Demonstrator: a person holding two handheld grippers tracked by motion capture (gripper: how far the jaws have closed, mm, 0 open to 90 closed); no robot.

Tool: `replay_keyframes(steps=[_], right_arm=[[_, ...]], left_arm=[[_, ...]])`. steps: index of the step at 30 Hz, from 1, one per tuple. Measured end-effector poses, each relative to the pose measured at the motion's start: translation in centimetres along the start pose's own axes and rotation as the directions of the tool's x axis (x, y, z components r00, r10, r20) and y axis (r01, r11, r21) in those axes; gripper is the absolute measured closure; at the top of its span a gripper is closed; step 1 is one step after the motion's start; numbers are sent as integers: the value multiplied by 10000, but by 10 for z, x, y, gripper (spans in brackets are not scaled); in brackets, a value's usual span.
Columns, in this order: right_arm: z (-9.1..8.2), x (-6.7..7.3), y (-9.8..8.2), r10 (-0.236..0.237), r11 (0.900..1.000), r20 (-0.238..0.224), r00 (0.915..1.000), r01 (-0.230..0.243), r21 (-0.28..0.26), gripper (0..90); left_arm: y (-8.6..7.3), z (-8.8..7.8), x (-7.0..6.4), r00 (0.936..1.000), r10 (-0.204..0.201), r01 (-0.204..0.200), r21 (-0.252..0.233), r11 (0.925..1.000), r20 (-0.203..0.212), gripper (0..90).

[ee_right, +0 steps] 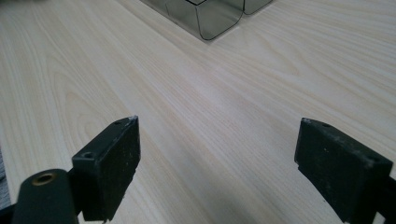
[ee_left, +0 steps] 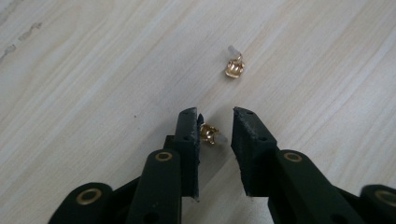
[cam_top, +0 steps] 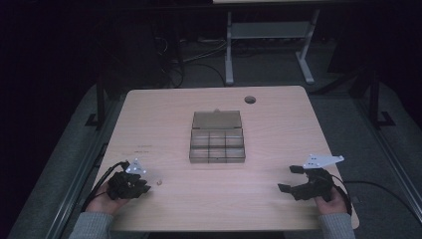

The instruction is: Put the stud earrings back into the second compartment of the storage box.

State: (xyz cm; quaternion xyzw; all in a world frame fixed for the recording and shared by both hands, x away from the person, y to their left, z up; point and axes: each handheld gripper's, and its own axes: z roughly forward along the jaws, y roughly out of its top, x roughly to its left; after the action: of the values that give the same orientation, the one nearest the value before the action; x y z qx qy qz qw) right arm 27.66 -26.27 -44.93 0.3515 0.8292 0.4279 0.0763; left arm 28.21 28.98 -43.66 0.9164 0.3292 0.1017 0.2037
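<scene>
Left gripper jaws, narrowed but not clamped, straddle the near gold earring on the table; centre it, then squeeze gently. Your right gripper waits wide apart.

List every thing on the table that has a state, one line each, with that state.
Compartment box: lid open, tilted back; the compartments look empty.
Near gold piece: on the table between the left tool's jaws, against one pad, not clamped.
Far gold piece: loose on the table, beyond the jaws.
Left tool: jaws narrowly apart.
Right tool: jaws wide open, nothing between them.
</scene>
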Motion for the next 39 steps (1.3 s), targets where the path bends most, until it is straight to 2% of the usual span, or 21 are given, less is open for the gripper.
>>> replay_keyframes(steps=[3,10,16,19,26,34,39], right_arm=[[0,0,0,-19,10000,24,10000,19,16,141],[-1,0,0,-31,10000,30,10000,31,-9,141],[0,0,0,-21,10000,20,10000,21,1,140],[0,0,0,-27,10000,16,10000,27,4,141],[0,1,-1,-9,10000,66,10000,8,10,141],[-3,-2,-4,121,9998,86,9999,-120,-174,140],[-3,-2,-5,114,9997,87,9999,-112,-220,141]], left_arm=[[0,2,-1,10000,65,-65,140,9999,-2,735],[-1,3,0,10000,-37,37,122,9999,-13,842],[-1,1,0,9999,-62,63,90,9999,-86,846],[2,-3,0,9997,-229,229,-182,9996,-1,847],[22,-5,-3,9998,202,-201,-125,9997,31,846],[50,-10,-5,9991,393,-385,-428,9983,176,845],[71,-15,-4,9975,611,-597,-414,9974,347,845]])
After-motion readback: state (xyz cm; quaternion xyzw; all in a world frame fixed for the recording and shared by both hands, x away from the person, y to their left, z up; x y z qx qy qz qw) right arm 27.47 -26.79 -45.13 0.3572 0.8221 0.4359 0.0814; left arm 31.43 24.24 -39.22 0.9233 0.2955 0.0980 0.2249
